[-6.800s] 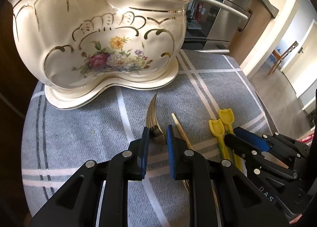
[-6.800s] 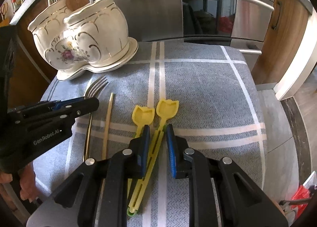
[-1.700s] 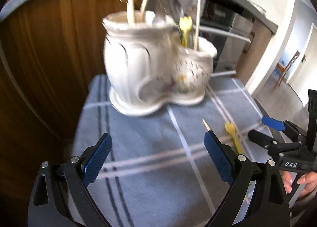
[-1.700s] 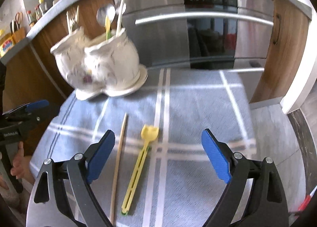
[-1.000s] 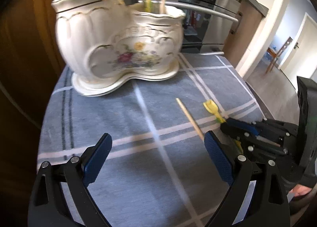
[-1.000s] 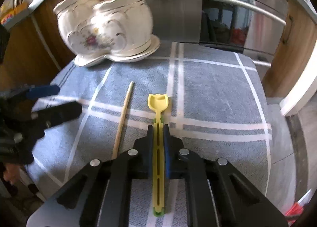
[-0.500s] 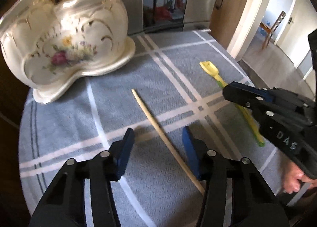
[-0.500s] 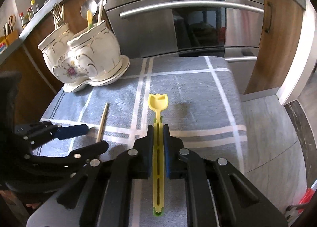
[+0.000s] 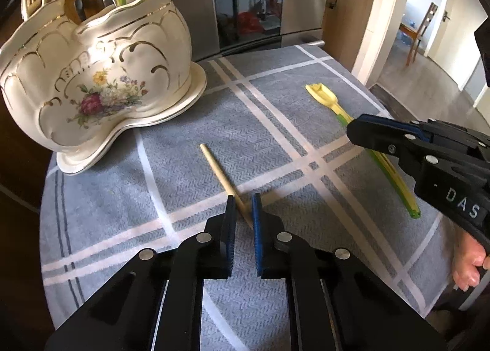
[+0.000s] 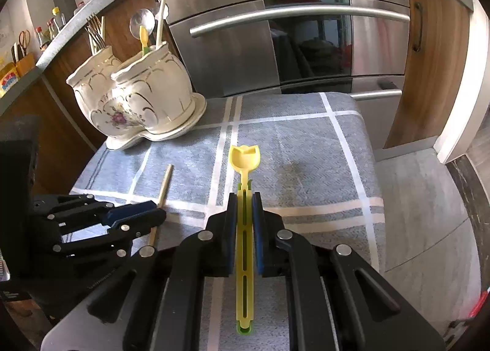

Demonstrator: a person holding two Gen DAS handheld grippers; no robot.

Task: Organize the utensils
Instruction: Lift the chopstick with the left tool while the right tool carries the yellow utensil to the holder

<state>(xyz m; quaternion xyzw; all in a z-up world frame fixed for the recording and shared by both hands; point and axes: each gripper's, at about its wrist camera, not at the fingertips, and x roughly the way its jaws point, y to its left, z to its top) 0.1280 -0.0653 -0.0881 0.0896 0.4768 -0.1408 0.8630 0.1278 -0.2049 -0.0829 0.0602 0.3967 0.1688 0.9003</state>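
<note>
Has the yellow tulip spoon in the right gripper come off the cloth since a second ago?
Cannot tell. The yellow tulip spoon stays clamped in the right gripper, and its bowl sits a little farther from the ceramic utensil holder, but any lift off the cloth isn't clear.

White letters "DAS" stand on the black body of the right gripper (image 9: 352, 128), at four o'clock in the left-wrist view.

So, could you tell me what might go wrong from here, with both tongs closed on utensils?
1. The left tongs, still closing, catch the wooden chopstick only at their tips, at an angle; it may pivot or slip out when lifted.
2. The right tongs grip the yellow spoon mid-handle, so its long ends could snag on the ceramic utensil holder, already crowded with upright cutlery.
3. The two tongs are close together and could collide.
</note>
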